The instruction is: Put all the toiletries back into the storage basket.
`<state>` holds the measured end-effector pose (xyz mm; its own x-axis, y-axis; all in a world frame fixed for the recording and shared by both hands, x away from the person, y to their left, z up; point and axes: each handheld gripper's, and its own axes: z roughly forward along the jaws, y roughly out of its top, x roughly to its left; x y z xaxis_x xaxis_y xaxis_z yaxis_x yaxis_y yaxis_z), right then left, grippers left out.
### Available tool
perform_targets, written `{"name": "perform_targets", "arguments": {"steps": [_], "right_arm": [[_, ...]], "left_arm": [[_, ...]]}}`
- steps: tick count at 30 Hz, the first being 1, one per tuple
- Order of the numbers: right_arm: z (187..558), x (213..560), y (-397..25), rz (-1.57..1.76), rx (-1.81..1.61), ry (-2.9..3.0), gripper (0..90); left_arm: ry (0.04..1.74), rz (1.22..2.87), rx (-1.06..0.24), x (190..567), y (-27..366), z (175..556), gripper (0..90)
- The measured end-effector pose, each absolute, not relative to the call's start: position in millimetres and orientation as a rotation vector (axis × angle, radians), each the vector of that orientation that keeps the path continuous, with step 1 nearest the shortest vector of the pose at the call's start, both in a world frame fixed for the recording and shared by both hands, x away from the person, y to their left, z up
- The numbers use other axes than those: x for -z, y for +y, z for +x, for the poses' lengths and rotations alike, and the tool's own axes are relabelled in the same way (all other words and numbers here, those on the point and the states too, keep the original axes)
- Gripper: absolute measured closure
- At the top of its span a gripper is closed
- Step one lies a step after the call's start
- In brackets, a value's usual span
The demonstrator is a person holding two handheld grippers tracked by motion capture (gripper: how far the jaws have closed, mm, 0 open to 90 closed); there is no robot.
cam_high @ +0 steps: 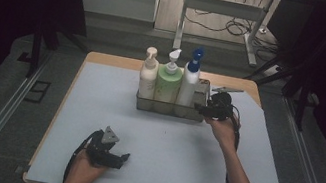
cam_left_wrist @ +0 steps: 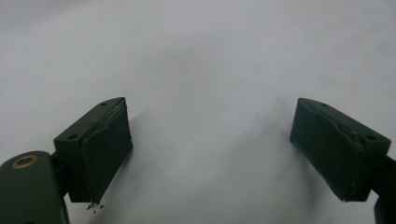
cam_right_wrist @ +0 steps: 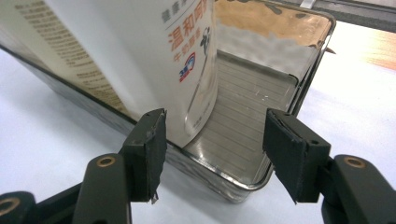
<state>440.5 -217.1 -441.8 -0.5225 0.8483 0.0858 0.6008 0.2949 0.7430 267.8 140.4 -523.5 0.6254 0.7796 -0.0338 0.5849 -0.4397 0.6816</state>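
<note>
My right gripper (cam_high: pixel 202 109) sits at the right end of the metal tray (cam_high: pixel 168 108), right up against its near corner. In the right gripper view the jaws stand apart, released, nothing pinched between them; the tray's rounded corner (cam_right_wrist: pixel 243 184) lies in the gap, and the white bottle with the blue pump (cam_right_wrist: pixel 140 60) rises just behind my left-hand jaw. I can't tell whether that jaw touches the tray wall or merely hovers at it.

From the high view, the tray stands toward the far middle of the pale blue mat (cam_high: pixel 94 125), and three pump bottles stand upright in it in a row: a cream bottle (cam_high: pixel 148 76) at the left, a green bottle (cam_high: pixel 169 81) in the middle, the white bottle with the blue pump (cam_high: pixel 190 78) at the right. The tray's right end, nearest my gripper, is bare ribbed metal.

My left gripper (cam_high: pixel 119 159) is down near the front edge of the mat, well apart from the tray, held in the person's left hand (cam_high: pixel 82 171). Its own view shows the jaws spread wide over plain mat (cam_left_wrist: pixel 210 70), gripping nothing.
</note>
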Motion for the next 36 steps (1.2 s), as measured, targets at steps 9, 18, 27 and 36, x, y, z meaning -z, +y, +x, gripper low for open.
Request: {"name": "perform_targets", "arguments": {"steps": [9,18,27,36], "right_arm": [[431,437,-218,1.265,-1.062,2.258,35.6],[419,435,-221,1.213,-1.046,2.284,31.6],[402,429,-228,1.161,-1.031,2.304,27.0],[382,426,-237,1.106,-1.036,2.328,18.6]], "left_arm": [[1.063,2.179,-0.376,524,140,268,12.0],[1.063,2.179,-0.378,524,140,268,12.1],[1.063,2.179,-0.378,524,140,268,12.1],[1.063,2.179,-0.378,524,140,268,12.0]]}}
